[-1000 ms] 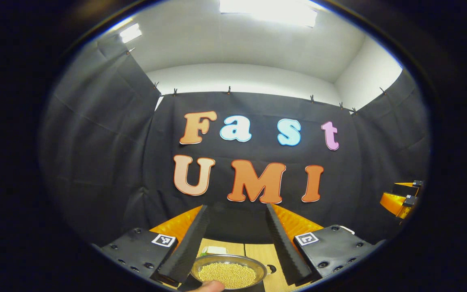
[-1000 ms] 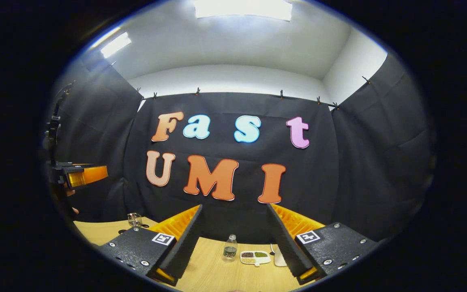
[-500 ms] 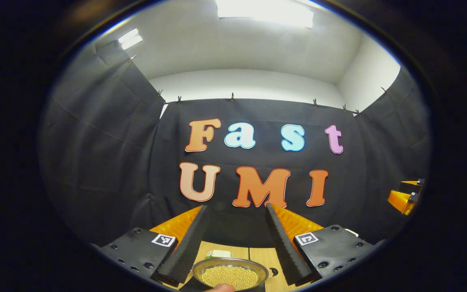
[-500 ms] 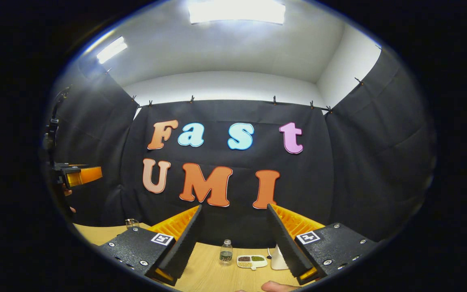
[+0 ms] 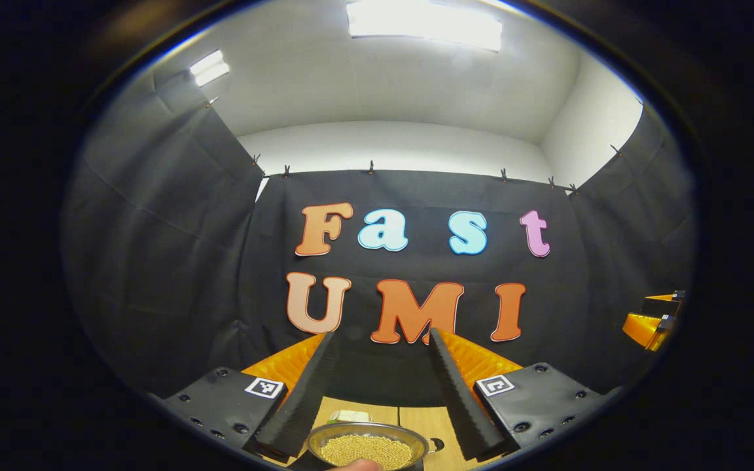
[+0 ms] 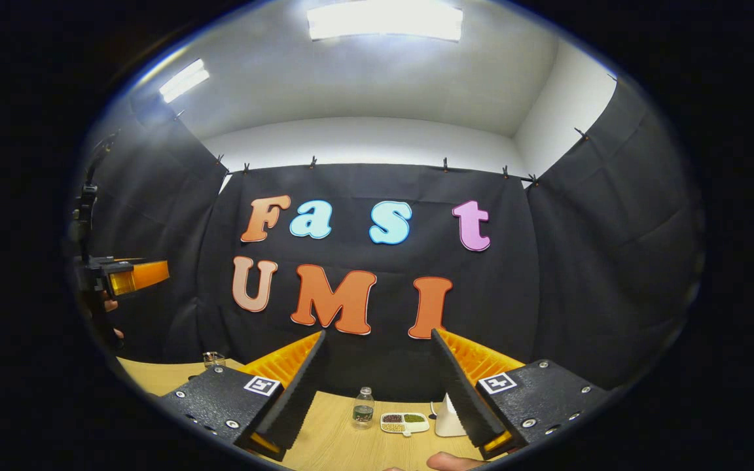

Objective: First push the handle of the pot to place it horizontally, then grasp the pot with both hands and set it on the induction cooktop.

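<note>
Between the two fingers of the left tool (image 5: 377, 392), in the left gripper view, a metal pot (image 5: 367, 448) filled with small pale yellow beans sits low at the near edge of the wooden counter (image 5: 423, 422). The fingers stand well apart and touch nothing; both are raised above the counter and point at the black cloth wall. A small dark handle loop (image 5: 438, 445) projects from the pot's right side. Just beyond the pot, toward the counter's far edge, lies a pale flat item (image 5: 349, 416), too small to identify. A fingertip (image 5: 354, 465) shows at the bottom margin, in front of the pot. At the right margin the right tool (image 5: 653, 322) hangs in the air, well apart from the pot.

Along the counter's far edge, in the right gripper view, stand a small clear bottle (image 6: 364, 408), a divided dish (image 6: 404, 422) holding dark, green and pale grains, and a white object (image 6: 446, 418) partly hidden behind the right finger. The right tool (image 6: 377, 392) has its fingers spread wide, holding nothing, above the counter (image 6: 344, 445). A small glass (image 6: 213, 358) rests near the counter's far left corner. At the left margin the left tool (image 6: 129, 276) is held aloft by a hand (image 6: 110, 307). A finger (image 6: 452, 462) shows at the bottom margin.
</note>
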The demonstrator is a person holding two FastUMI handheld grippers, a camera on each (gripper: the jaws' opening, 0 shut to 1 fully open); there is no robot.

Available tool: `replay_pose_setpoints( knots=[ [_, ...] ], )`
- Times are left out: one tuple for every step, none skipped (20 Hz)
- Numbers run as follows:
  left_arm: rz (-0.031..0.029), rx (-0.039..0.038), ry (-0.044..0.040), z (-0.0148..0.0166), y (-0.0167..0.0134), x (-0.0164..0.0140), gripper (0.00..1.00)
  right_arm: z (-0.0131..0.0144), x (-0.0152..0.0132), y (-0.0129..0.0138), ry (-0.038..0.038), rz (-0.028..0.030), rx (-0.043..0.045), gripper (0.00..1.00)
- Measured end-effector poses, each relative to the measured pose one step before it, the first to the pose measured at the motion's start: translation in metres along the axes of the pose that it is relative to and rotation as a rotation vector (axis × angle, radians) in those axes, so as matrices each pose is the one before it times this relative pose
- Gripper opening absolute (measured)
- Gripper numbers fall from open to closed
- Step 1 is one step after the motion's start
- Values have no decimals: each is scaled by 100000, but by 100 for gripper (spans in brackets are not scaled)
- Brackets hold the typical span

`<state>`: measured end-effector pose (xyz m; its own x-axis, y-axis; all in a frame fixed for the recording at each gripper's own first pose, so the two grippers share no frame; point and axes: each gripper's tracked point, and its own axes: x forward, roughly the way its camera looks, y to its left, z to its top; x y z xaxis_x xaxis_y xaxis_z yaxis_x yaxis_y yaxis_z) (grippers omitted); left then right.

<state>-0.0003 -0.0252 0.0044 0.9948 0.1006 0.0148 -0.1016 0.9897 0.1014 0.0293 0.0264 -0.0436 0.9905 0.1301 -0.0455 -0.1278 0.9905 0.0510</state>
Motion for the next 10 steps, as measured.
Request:
replay_pose_setpoints(
  knots=[
    [-599,-27,508,-54,-70,-98,93,-138,80,-37,337,0,321,95],
    [473,-98,-121,65,101,-53,92,-196,-44,14,560,260,351,95],
    [192,76,-374,100,4,4,93,-139,-37,-8,266,465,194,95],
    [381,-55,-253,174,-58,23,94,-33,-90,113,2,307,-120,95],
    [165,43,-176,109,-38,-37,93,74,14,-98,-172,28,-243,95],
    [550,-108,-511,115,21,-49,92,86,-56,93,-407,251,-429,95],
    [206,21,-132,-61,-71,-33,92,88,-21,81,-396,240,-404,95],
    [194,18,-57,-46,10,-76,92,204,-55,148,-480,419,-314,95],
    [41,18,62,-7,-30,-17,94,108,-64,92,-399,326,-209,95],
    [41,107,69,-30,18,-58,94,132,-47,76,-285,141,140,95]
  ],
)
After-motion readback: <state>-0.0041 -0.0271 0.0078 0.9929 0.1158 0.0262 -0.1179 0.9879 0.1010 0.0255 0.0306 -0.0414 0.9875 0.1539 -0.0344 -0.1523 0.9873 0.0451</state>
